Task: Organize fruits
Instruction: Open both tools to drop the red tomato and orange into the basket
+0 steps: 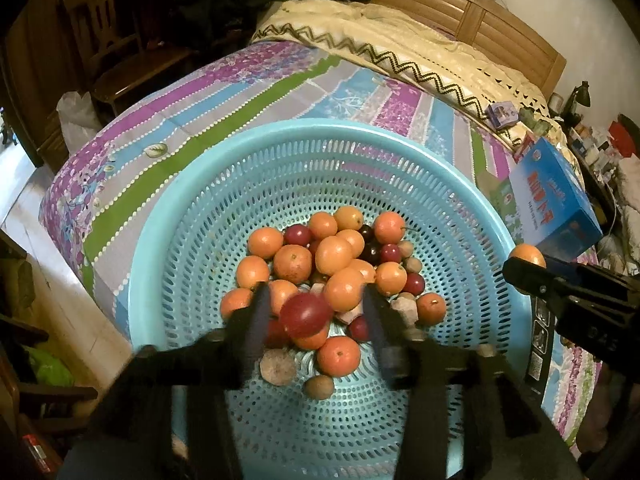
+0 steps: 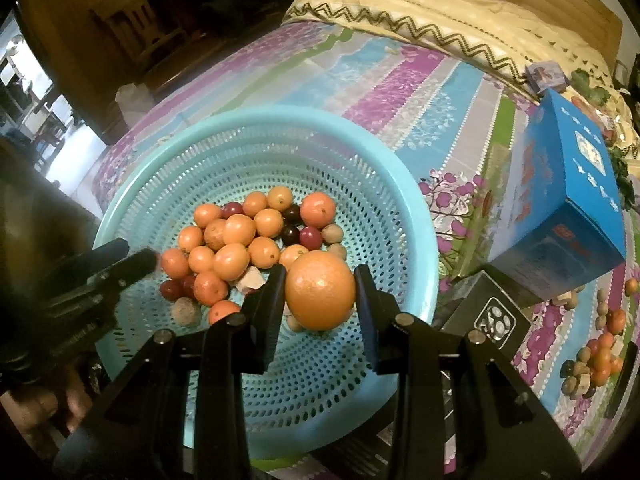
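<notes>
A light blue perforated basket (image 1: 168, 216) (image 2: 412, 216) sits on the striped bedsheet and holds a heap of small oranges (image 1: 292, 263) (image 2: 239, 230), dark red plums (image 1: 297, 235) and brown nuts (image 1: 319, 387). In the left wrist view my left gripper (image 1: 314, 294) hangs over the heap. A blurred red plum (image 1: 306, 316) lies between its fingers with a gap on each side, so the pads do not press it. My right gripper (image 2: 320, 276) is shut on a large orange (image 2: 320, 290) above the basket's near right side. The left gripper (image 2: 138, 254) also shows at the left of the right wrist view.
A blue carton (image 2: 568, 192) and a black box (image 2: 492, 316) lie right of the basket. Several loose fruits and nuts (image 2: 600, 356) sit on the sheet at the far right. A cream blanket (image 1: 400, 36) covers the far bed. A wooden chair (image 1: 120, 60) stands beyond the bed's left edge.
</notes>
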A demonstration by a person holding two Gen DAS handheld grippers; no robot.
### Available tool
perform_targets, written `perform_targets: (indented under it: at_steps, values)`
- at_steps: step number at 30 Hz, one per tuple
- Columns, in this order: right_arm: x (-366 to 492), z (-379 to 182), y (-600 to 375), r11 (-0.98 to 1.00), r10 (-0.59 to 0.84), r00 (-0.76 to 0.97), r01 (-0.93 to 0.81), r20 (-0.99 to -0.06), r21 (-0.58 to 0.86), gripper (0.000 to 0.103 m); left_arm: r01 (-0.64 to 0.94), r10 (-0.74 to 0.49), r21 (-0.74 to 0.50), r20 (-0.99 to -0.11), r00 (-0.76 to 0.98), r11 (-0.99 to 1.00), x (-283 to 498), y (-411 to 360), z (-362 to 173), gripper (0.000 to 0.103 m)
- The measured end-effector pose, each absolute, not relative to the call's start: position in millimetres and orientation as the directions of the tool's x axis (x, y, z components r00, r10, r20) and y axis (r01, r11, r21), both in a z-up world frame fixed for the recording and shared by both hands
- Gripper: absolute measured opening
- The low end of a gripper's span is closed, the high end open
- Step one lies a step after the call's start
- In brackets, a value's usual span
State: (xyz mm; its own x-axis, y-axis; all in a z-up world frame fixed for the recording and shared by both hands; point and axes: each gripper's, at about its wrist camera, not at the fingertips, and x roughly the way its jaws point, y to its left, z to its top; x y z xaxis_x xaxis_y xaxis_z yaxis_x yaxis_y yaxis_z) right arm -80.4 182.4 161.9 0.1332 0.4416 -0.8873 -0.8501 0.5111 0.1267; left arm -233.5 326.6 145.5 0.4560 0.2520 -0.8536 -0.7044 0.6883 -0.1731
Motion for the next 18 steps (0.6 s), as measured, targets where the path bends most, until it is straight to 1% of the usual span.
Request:
perform_targets:
  at_steps: [1,2,3,4,18]
  values:
    - [-80.6,161.5,182.8,0.506,0.442,0.125,-0.852,-0.888,0.132,0.04,-0.707,0.253,-0.173,-0.854,0.455,0.685,-233.9,326.9,144.9,0.055]
    - [-80.8,161.8,182.9,0.502,0.445,0.119,-0.854,-0.888,0.137,0.046,-0.709,0.251,-0.176,-0.855,0.454,0.683,-234.2,327.4,143.9,0.06]
    - [-81.0,162.6,182.4,0.5,0.45,0.118,-0.855,-0.885,0.14,0.06,-0.711,0.251,-0.175,-0.857,0.451,0.681,-234.4,328.1,142.7,0.067]
    - [-81.6,163.8,182.0,0.5,0.453,0.127,-0.856,-0.882,0.134,0.065,-0.712,0.253,-0.171,-0.858,0.448,0.681,-234.4,328.2,141.9,0.069]
    - [-82.1,170.0,180.3,0.493,0.479,0.131,-0.858,-0.868,0.142,0.065,-0.708,0.256,-0.165,-0.857,0.448,0.687,-232.1,324.1,141.7,0.069]
